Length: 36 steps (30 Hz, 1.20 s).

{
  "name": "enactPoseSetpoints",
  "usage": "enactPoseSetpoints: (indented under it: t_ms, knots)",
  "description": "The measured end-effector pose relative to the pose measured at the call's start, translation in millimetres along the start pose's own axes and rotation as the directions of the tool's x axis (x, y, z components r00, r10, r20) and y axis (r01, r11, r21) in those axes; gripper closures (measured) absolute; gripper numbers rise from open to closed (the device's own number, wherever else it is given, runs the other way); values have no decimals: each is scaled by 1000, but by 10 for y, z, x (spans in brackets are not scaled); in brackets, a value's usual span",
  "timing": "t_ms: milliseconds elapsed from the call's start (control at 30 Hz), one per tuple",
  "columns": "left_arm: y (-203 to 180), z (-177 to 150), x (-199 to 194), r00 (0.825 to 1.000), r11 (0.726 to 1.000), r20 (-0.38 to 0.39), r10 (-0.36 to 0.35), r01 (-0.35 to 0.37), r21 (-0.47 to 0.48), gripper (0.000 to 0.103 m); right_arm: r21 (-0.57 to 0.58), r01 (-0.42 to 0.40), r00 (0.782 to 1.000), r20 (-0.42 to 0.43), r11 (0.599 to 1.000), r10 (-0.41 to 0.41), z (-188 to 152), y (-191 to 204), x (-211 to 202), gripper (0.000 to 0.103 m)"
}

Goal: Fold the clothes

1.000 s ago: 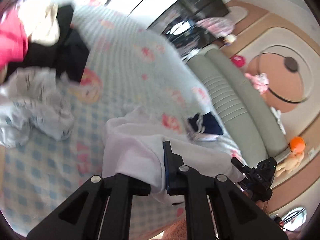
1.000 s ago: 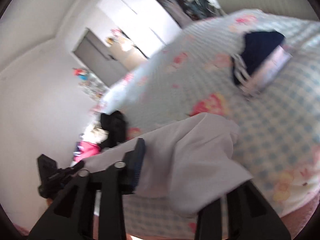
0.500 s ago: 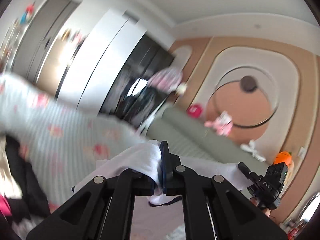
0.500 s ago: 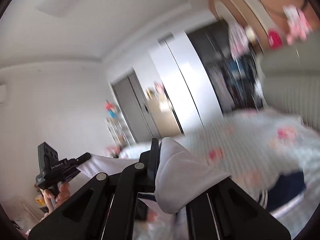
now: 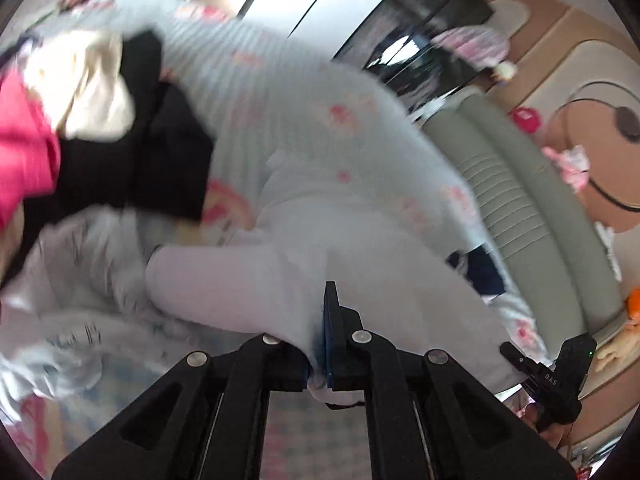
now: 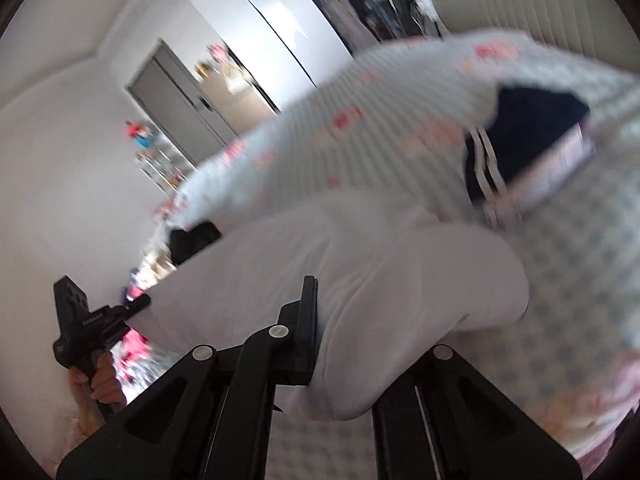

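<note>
A white garment (image 5: 248,280) hangs stretched between my two grippers over the bed. My left gripper (image 5: 318,356) is shut on one edge of it. My right gripper (image 6: 320,344) is shut on the other edge (image 6: 380,292); its right finger is hidden under the cloth. The right gripper also shows at the lower right of the left wrist view (image 5: 552,376). The left gripper shows at the lower left of the right wrist view (image 6: 88,320).
The bed (image 5: 304,92) has a pale blue checked cover with pink prints. A pile of pink, cream, black and grey clothes (image 5: 100,120) lies at its left. A folded navy garment (image 6: 524,136) lies at the right. A grey-green padded headboard (image 5: 540,208) runs behind.
Both grippers swung up with the white garment half a second ago, facing the room, and have come back down toward the bed. The garment now hangs lower, near the cover.
</note>
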<state>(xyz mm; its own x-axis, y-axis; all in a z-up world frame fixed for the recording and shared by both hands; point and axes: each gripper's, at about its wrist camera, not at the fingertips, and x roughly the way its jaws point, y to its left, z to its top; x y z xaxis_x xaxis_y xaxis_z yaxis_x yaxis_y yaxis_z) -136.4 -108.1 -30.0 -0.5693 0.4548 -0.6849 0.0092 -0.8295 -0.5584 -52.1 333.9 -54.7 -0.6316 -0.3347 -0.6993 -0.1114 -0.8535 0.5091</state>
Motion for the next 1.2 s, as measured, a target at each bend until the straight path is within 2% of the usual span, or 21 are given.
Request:
enactPoseSetpoints:
  t_ms: [33, 100, 133, 167, 233, 267, 467, 500, 567, 633, 733, 800, 933, 1033, 1100, 1200]
  knots:
    - [187, -153, 235, 997, 999, -78, 29, -32, -31, 97, 37, 38, 997, -74, 999, -35, -163, -182, 253, 98]
    - [215, -343, 205, 996, 1000, -85, 17, -19, -21, 96, 68, 78, 991, -117, 995, -70, -359, -400, 411, 97]
    - [226, -437, 185, 996, 1000, -87, 10, -12, -15, 91, 82, 98, 987, -135, 992, -86, -452, -504, 477, 96]
    - [237, -532, 165, 996, 1000, -89, 4, -4, -9, 77, 75, 87, 986, -152, 993, -75, -500, -503, 501, 95]
    - [259, -720, 126, 996, 1000, -94, -10, 10, 3, 61, 56, 56, 982, -186, 997, -44, -583, -469, 537, 83]
    - [270, -814, 106, 995, 1000, -96, -17, 17, 8, 60, 47, 40, 979, -203, 998, -29, -624, -452, 554, 79]
    - [335, -1379, -13, 992, 997, -111, -56, 61, 43, 60, -1, -59, 951, -305, 998, 56, -870, -349, 660, 75]
    - [294, -1424, 88, 989, 996, -148, -21, 34, 84, 60, -8, -76, 944, -322, 997, 69, -911, -332, 677, 75]
    - [168, -1419, 269, 983, 986, -180, 44, -14, 164, 64, -74, -37, 943, -333, 997, 10, -894, -217, 835, 77]
    - [10, -1259, 296, 987, 980, -155, 35, -4, 197, 73, -89, -50, 963, -268, 995, 24, -728, -133, 822, 78]
    - [-171, -906, 198, 999, 980, -49, -24, 33, 195, 73, -79, -30, 993, -114, 996, 21, -435, -87, 685, 78]
    - [-196, -757, 193, 1000, 986, -2, -30, 29, 163, 72, -56, 11, 998, -62, 998, -15, -332, -105, 666, 78]
    - [-95, -814, 267, 999, 996, -33, 3, 0, 94, 71, 10, 0, 993, -117, 1000, 1, -431, -232, 751, 78]
    - [125, -980, 296, 993, 999, -108, -51, 50, -14, 69, 91, -28, 984, -173, 995, 44, -686, -378, 771, 77]
    - [226, -1100, 397, 982, 988, -141, -126, 111, -108, 68, 151, -52, 980, -184, 987, 80, -823, -440, 656, 77]
    - [205, -1118, 432, 976, 976, -123, -178, 159, -151, 64, 174, -69, 985, -142, 982, 95, -878, -357, 450, 75]
